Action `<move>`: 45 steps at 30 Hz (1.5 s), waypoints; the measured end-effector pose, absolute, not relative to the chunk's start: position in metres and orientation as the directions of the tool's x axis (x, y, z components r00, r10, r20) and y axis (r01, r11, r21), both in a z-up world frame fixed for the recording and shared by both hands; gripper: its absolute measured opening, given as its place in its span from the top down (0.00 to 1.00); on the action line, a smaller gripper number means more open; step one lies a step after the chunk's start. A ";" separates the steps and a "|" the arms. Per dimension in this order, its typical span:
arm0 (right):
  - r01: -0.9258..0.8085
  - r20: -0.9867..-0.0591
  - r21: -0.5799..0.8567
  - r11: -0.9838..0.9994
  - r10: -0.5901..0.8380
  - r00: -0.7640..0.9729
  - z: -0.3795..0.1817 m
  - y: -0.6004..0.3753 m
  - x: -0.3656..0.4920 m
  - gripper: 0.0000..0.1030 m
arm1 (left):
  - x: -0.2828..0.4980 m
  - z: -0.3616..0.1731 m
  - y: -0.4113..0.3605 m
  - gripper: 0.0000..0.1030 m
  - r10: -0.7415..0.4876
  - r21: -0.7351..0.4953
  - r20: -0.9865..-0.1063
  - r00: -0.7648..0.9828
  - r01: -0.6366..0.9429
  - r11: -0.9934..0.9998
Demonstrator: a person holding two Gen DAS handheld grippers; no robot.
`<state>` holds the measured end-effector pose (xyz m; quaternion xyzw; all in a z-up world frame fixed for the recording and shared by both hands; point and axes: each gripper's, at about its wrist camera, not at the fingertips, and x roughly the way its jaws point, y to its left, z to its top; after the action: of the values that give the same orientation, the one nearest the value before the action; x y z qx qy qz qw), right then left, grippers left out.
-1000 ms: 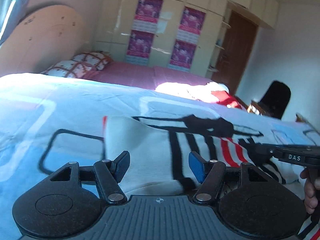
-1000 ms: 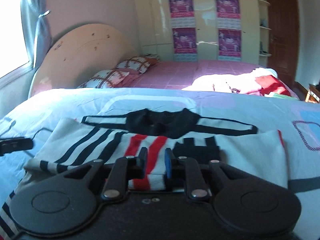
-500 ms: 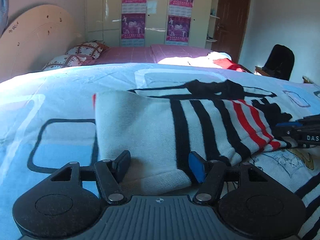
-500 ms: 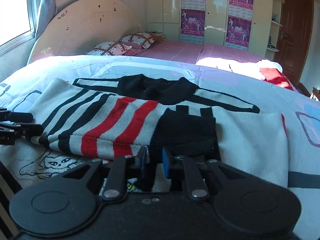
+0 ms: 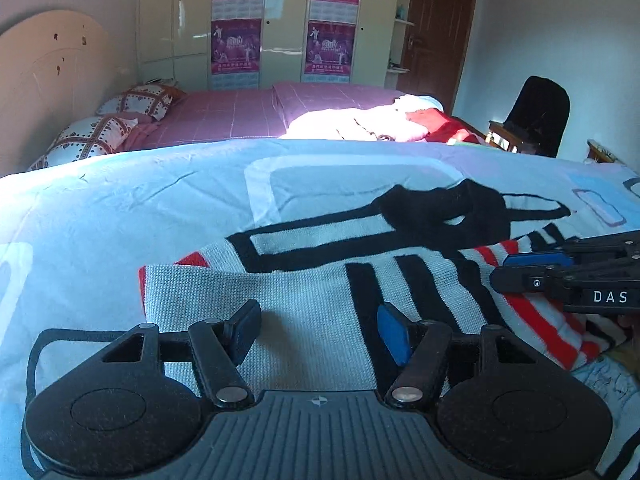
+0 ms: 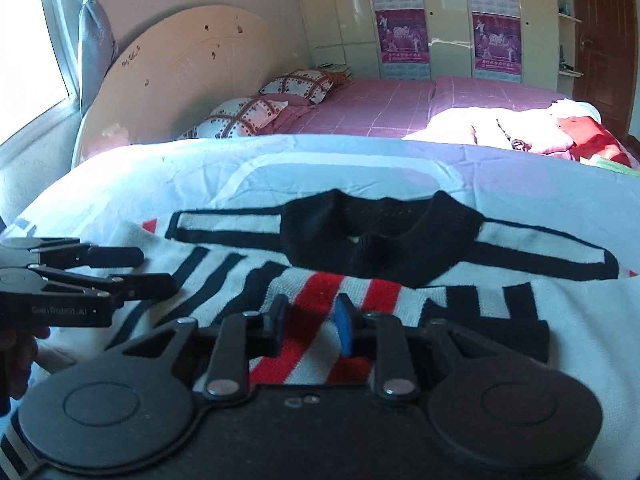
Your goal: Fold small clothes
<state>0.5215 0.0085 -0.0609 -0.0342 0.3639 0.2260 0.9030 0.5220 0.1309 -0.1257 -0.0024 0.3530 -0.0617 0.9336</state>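
One knitted sweater [image 5: 304, 304], white with black and red stripes and a black collar [image 6: 384, 236], lies flat on the pale blue bedspread [image 5: 120, 216] of the near bed. One striped sleeve [image 6: 340, 292] is folded across the body. In the left wrist view the sweater fills the centre and runs out toward 3 o'clock.

Two grippers counted. The left gripper [image 5: 320, 330] hangs over the white knit near the sweater's side edge, jaws spread wide, nothing between the pads; whether the tips touch the cloth cannot be told. The right gripper [image 6: 310, 324] sits over the red and white stripes of the folded sleeve, its jaws narrowly parted. The red stripe shows in the gap; the pads are not seen pressing on it. In the left wrist view the right gripper enters at 3 o'clock; in the right wrist view the left gripper enters at 9 o'clock, with part of a hand [image 6: 18, 356] below it.

Surroundings: one second bed with a pink checked cover [image 5: 248, 116] at 12 o'clock, two patterned pillows [image 6: 280, 96] on it, one heap of clothes [image 5: 384, 122] in sunlight at its foot. Four purple posters [image 5: 236, 46] on the wardrobe doors. One dark chair [image 5: 540, 114] at 2 o'clock. One rounded headboard [image 6: 192, 68] and one curtained window [image 6: 44, 48] at 10 o'clock in the right wrist view.
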 end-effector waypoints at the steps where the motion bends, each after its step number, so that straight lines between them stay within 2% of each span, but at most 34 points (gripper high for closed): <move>1: -0.413 -0.665 0.091 0.906 0.364 0.652 -0.061 0.003 0.521 0.80 | 0.520 -0.128 0.132 0.38 -0.103 -0.030 -0.657 0.747 0.111 0.993; 3: -0.350 -0.658 0.068 0.934 0.306 0.688 -0.060 -0.011 0.522 0.85 | 0.520 -0.127 0.134 0.37 -0.048 0.009 -0.670 0.741 0.073 0.997; 4: -0.330 -0.654 0.054 0.943 0.283 0.701 -0.060 -0.019 0.523 0.88 | 0.520 -0.127 0.138 0.34 -0.038 0.009 -0.673 0.738 0.059 0.998; 5: -0.327 -0.653 0.077 0.942 0.295 0.698 -0.060 -0.026 0.524 0.89 | 0.519 -0.127 0.143 0.33 -0.039 -0.002 -0.675 0.737 0.051 0.999; 11: -0.316 -0.657 0.071 0.946 0.283 0.699 -0.054 -0.030 0.521 0.89 | 0.517 -0.123 0.147 0.32 -0.038 -0.002 -0.678 0.734 0.049 0.999; 12: -0.317 -0.644 0.071 0.946 0.286 0.710 -0.049 -0.029 0.515 0.84 | 0.515 -0.118 0.145 0.32 -0.032 -0.006 -0.669 0.742 0.037 0.999; 13: -0.330 -0.622 0.063 0.942 0.296 0.725 -0.043 -0.029 0.508 0.73 | 0.509 -0.112 0.143 0.32 -0.046 -0.021 -0.654 0.755 0.043 0.999; 14: -0.341 -0.610 0.058 0.938 0.304 0.732 -0.039 -0.029 0.502 0.71 | 0.502 -0.104 0.139 0.32 -0.066 -0.043 -0.638 0.767 0.050 0.998; 17: -0.374 -0.615 0.046 0.926 0.322 0.720 -0.040 -0.030 0.489 0.73 | 0.482 -0.096 0.116 0.32 -0.121 -0.062 -0.607 0.785 0.105 0.993; 19: -0.372 -0.654 -0.032 0.928 0.262 0.710 -0.053 -0.032 0.487 0.75 | 0.478 -0.108 0.102 0.32 -0.129 -0.050 -0.639 0.758 0.127 0.991; 21: -0.369 -0.640 -0.050 0.928 0.255 0.725 -0.060 -0.042 0.483 0.76 | 0.478 -0.126 0.098 0.31 -0.121 -0.040 -0.670 0.732 0.127 0.991; 23: -0.358 -0.635 -0.095 0.929 0.221 0.740 -0.058 -0.046 0.481 0.76 | 0.470 -0.130 0.103 0.30 -0.143 -0.066 -0.638 0.757 0.131 0.989; 28: -0.317 -0.626 -0.045 0.947 0.220 0.748 -0.044 -0.058 0.478 0.75 | 0.457 -0.115 0.113 0.30 -0.107 -0.058 -0.626 0.772 0.091 0.994; 31: -0.315 -0.635 0.013 0.949 0.251 0.731 -0.046 -0.062 0.480 0.75 | 0.458 -0.123 0.115 0.30 -0.093 -0.052 -0.656 0.749 0.079 0.996; 32: -0.304 -0.655 -0.008 0.953 0.225 0.722 -0.053 -0.062 0.482 0.76 | 0.456 -0.126 0.115 0.30 -0.091 -0.048 -0.652 0.752 0.079 0.996; 35: -0.321 -0.626 -0.063 0.945 0.214 0.750 -0.059 -0.064 0.474 0.76 | 0.456 -0.128 0.113 0.29 -0.085 -0.037 -0.647 0.757 0.080 0.996; 40: -0.301 -0.629 -0.105 0.948 0.171 0.759 -0.055 -0.062 0.469 0.74 | 0.454 -0.127 0.112 0.29 -0.080 -0.031 -0.650 0.756 0.078 0.996; 43: -0.276 -0.631 -0.070 0.958 0.172 0.756 -0.059 -0.074 0.470 0.67 | 0.454 -0.129 0.112 0.28 -0.080 -0.029 -0.647 0.759 0.080 0.996; 45: -0.261 -0.641 -0.051 0.964 0.169 0.748 -0.056 -0.074 0.472 0.67 | 0.454 -0.128 0.112 0.27 -0.081 -0.030 -0.648 0.757 0.080 0.996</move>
<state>0.4717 -0.0739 -0.0558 -0.0691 0.3354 0.1153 0.9324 0.4539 0.1121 -0.1284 -0.0004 0.3457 -0.0430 0.9374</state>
